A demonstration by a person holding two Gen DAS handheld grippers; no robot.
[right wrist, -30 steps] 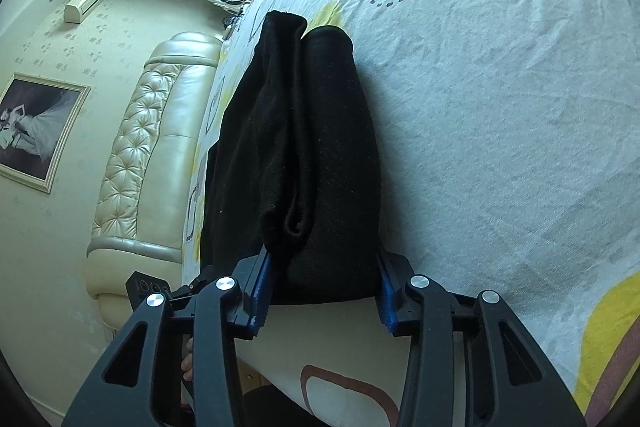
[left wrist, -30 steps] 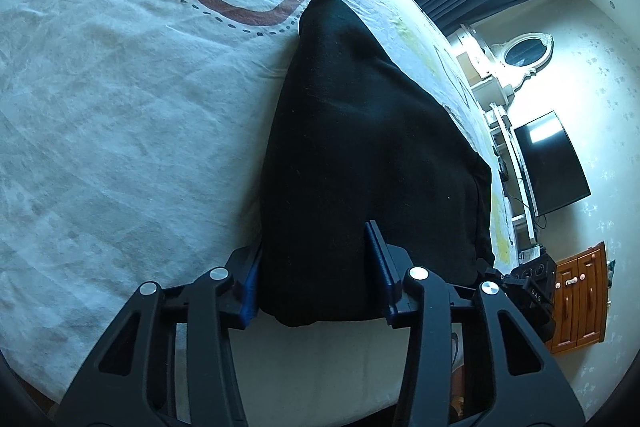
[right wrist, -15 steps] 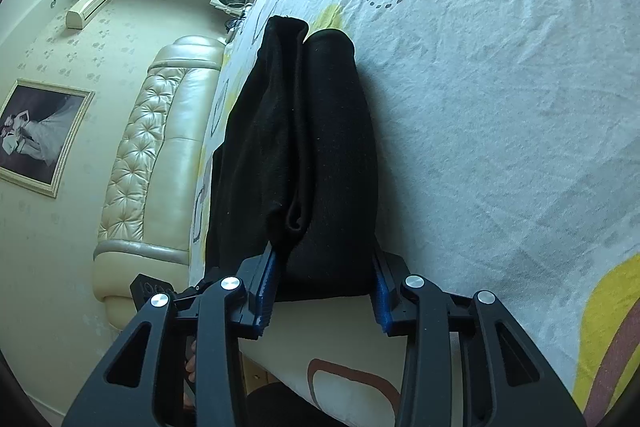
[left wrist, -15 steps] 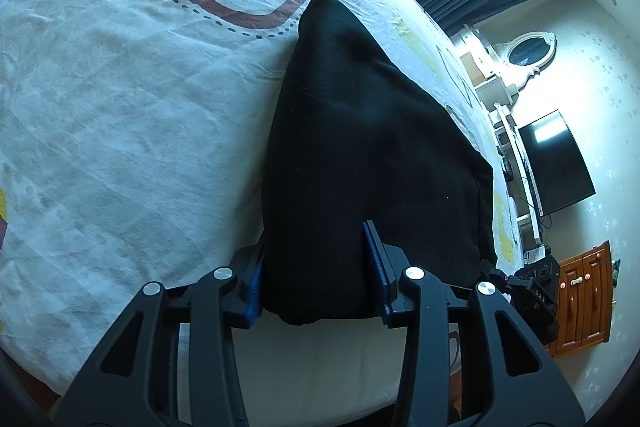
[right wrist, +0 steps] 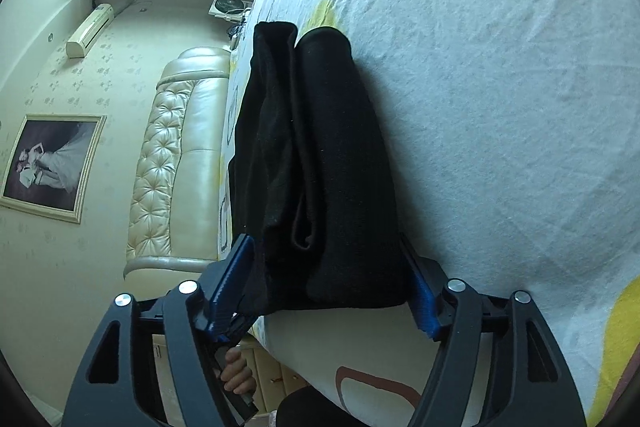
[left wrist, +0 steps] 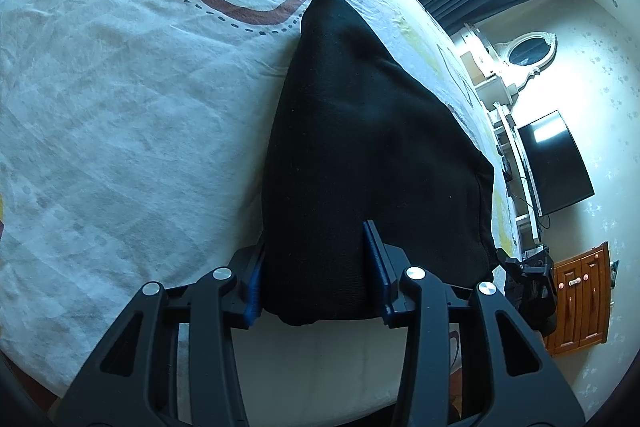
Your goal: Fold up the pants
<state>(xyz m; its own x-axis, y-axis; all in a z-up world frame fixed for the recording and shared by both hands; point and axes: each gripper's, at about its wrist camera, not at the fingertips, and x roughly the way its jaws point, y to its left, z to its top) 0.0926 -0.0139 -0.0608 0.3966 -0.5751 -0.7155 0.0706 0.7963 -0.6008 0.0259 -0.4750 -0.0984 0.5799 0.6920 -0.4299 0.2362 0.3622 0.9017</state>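
Black pants (left wrist: 360, 131) lie folded in a thick stack on the bed; the right wrist view shows the layered side of the pants (right wrist: 316, 163). My left gripper (left wrist: 316, 275) is shut on the near edge of the stack, blue-padded fingers (left wrist: 376, 267) on either side of the cloth. My right gripper (right wrist: 332, 287) is shut on the other near corner, its fingers (right wrist: 230, 275) spread around the full bundle. Both hold the pants at the bed's near edge.
The bed sheet (left wrist: 120, 87) is white with brown and yellow shapes. A padded headboard (right wrist: 172, 163) and framed picture (right wrist: 48, 167) are left in the right wrist view. A TV (left wrist: 556, 163), mirror and wooden cabinet (left wrist: 580, 295) stand right of the bed.
Both grippers have slid a little further onto the folded stack and kept their hold. The pants stay in place on the bed.
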